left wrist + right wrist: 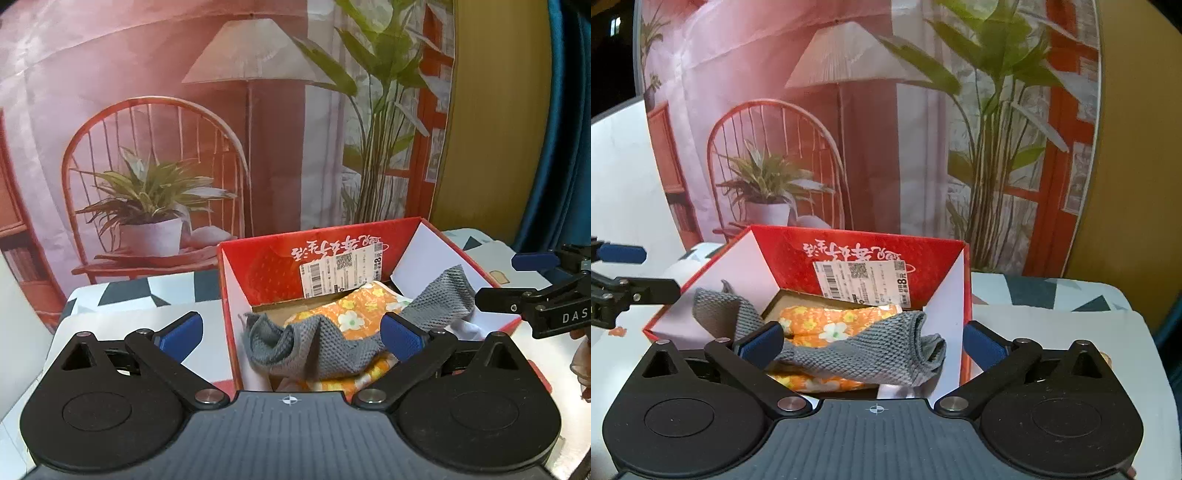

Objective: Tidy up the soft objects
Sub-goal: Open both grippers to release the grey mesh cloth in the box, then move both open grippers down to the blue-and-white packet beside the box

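Cloth (332, 347) lies in box (332, 254) — claws wide open.

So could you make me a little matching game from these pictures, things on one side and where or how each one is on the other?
Things:
1. grey mesh cloth
2. orange flowered cloth
3. white barcode label
4. left tool

Descriptions:
A. stuck on the red box's inner back wall
B. wide open, holding nothing
C. draped on top, across the box
D. lying in the box under another cloth

Pairs: 1-C, 2-D, 3-A, 4-B
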The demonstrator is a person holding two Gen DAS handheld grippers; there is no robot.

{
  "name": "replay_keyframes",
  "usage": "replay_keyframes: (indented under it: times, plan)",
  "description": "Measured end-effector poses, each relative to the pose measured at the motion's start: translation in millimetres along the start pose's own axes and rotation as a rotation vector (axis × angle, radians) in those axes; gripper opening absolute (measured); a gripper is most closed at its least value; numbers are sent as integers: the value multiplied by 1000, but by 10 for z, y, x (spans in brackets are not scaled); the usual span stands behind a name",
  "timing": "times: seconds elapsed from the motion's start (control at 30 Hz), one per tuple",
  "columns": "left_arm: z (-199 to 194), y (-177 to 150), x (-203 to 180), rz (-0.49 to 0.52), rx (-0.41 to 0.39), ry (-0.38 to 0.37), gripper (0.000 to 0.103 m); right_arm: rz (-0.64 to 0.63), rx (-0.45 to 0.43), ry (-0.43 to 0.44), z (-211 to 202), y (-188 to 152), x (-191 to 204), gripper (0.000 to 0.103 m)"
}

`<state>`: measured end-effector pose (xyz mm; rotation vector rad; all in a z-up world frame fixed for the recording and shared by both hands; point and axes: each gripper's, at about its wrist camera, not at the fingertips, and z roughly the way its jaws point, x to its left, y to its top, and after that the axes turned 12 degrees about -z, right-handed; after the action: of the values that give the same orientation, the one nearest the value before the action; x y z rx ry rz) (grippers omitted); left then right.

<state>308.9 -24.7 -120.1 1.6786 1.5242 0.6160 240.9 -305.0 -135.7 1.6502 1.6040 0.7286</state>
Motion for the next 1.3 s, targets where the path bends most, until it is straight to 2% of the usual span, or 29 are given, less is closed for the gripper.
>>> replay_keyframes:
  times: [0.23, 0.67, 0.8, 0.97, 1.3]
  plan:
    - [-305, -191, 113, -54, -19, 3, 103, 7, -35, 1, -253, -126, 128, 103]
    - [-814, -864, 218, -121, -21, -5, 103, 20, -112, 58, -785, -563, 427, 103]
    - [-825, -1059, 183, -149, 8, -31, 103, 18, -114, 56, -884, -740, 523, 102]
    - [-720, -1233, 117, -174, 67, -57, 103, 24, -76, 41, -910, -985, 579, 102]
    - [-678, -1385, 19, -173, 97, -96, 101, 89, -45, 37, -971, -1341, 524, 101]
